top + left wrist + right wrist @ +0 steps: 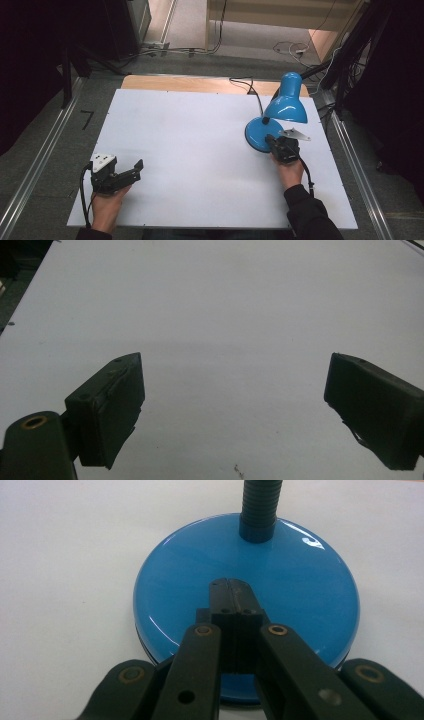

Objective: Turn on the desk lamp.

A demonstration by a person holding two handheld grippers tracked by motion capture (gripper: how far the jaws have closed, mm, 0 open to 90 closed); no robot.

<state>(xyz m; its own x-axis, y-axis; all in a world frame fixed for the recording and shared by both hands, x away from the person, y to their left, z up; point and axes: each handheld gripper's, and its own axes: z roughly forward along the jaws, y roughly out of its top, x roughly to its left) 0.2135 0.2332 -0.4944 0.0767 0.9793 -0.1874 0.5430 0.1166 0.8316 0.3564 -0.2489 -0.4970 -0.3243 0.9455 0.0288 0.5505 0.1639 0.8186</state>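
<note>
One blue lamp (pixel 274 120) on table (pixel 190 150), closed right claw (pixel 233 587) over its base.

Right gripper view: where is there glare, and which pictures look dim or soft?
Right gripper view: small white glints on the glossy lamp base, near the neck and along the left rim; the right tongs nearest the lens look soft. Left gripper view: dim, the table greyish. High view: dark surroundings, lamp shade shiny.

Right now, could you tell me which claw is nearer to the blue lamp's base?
The right claw: shut, over the lamp base. The left claw is far across the table, open.
</note>
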